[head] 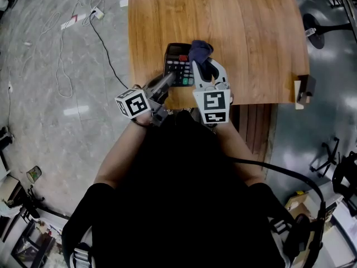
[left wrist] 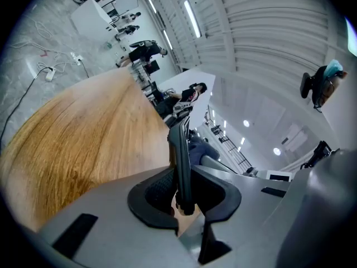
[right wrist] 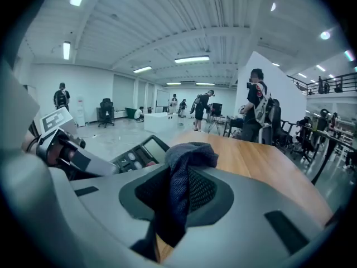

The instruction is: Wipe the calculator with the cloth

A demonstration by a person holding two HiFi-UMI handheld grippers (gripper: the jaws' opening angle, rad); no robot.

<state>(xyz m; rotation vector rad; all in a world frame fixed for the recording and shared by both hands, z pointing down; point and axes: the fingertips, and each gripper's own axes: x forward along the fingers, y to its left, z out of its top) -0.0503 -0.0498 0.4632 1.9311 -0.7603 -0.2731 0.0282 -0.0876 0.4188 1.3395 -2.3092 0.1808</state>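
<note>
Brown wood-grain table (head: 234, 32) carries the work at its near edge, directly in front of the person.

Left side: the left gripper (left wrist: 183, 191) has its fingers (left wrist: 152, 190) clamped on the near end of the calculator (head: 178, 66). Its own view shows the dark body edge-on between the pads. The calculator sits at the table's near edge with its display end pointing away from the person.

Right side: the cloth (right wrist: 189, 155), dark blue, is pinched between the fingers (right wrist: 203, 191) of the right gripper (right wrist: 179, 205). A bunched fold stands above the pads and a tail hangs below them. This gripper is just beside the calculator's right edge, and the bunch overlaps the upper right corner in the head view.

Step in hand, by judgement: one gripper steadies the calculator while the cloth is positioned for a wiping stroke. The next move calls for lowering the bunched fold onto the key face and drawing it across. The left grip must stay firm so the body does not slide.

Not established:
- No view settles whether the cloth touches the calculator.
- It is unclear whether the calculator lies flat on the table or is tilted up.
- Key markings are too small to read.
- The right part of the keypad is covered by the right gripper and the cloth.
</note>
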